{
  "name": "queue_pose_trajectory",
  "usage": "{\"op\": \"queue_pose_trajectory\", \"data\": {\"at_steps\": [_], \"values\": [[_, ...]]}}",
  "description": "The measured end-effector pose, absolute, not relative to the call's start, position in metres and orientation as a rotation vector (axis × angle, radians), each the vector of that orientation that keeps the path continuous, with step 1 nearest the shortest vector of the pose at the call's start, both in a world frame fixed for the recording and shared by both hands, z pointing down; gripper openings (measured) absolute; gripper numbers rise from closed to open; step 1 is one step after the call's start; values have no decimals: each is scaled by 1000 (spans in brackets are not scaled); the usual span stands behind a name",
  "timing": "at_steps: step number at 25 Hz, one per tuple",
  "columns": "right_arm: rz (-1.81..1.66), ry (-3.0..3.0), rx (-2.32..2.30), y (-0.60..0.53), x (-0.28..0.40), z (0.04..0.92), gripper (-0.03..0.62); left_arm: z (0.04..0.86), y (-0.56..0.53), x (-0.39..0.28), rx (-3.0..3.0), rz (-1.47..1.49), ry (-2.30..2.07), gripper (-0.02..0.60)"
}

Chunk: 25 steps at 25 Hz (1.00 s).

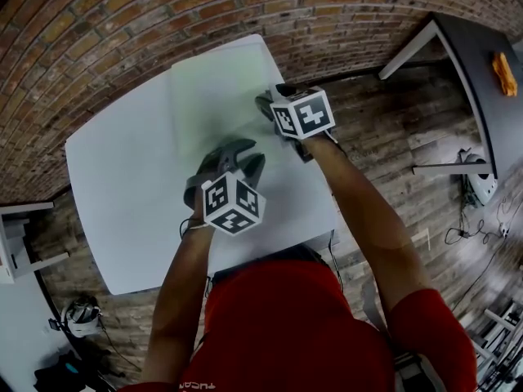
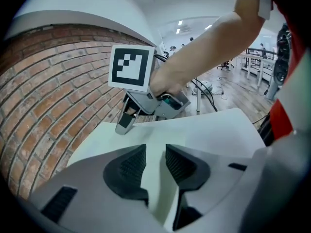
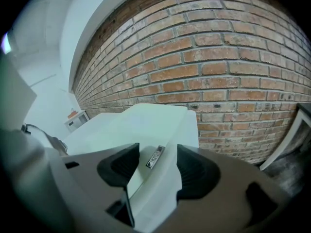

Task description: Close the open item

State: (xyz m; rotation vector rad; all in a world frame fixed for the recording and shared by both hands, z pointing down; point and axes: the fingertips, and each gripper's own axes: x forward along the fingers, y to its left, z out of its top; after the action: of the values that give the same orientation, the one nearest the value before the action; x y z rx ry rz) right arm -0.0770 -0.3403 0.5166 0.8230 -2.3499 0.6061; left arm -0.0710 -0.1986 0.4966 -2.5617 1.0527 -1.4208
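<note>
The fingers of the right gripper (image 3: 156, 154) are apart. Between them is the edge of the flat white box (image 3: 146, 120) and its small silver label (image 3: 154, 157). I cannot tell if they touch it. The fingers of the left gripper (image 2: 155, 152) have only a thin gap and hold nothing. The box lies on the white worktop (image 1: 122, 186), at the far side near the red brick wall (image 3: 218, 72). The right gripper is at the box's right edge. The left gripper is above the worktop, just beside the box's near edge.
</note>
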Motion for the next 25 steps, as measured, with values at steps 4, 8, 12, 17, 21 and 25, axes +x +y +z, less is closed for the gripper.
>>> {"op": "queue_pose_trajectory", "data": {"at_steps": [4, 8, 12, 17, 21, 25], "values": [[599, -2348, 832, -340, -77, 517, 223, 498, -198, -69, -2537, -1461, 999, 114], [593, -2347, 837, -340, -77, 517, 222, 500, -196, -67, -2528, -1479, 974, 104], [591, -2346, 845, -340, -76, 515, 222, 500, -194, -64, -2525, -1496, 944, 71], [556, -2345, 841, -340, -76, 513, 222, 501, -192, -63, -2514, -1506, 932, 49], [455, -2344, 825, -337, -75, 509, 222, 502, -190, -62, -2507, -1512, 925, 34], [395, -2397, 813, -331, -74, 501, 222, 503, -189, -62, -2506, -1517, 915, 25]]}}
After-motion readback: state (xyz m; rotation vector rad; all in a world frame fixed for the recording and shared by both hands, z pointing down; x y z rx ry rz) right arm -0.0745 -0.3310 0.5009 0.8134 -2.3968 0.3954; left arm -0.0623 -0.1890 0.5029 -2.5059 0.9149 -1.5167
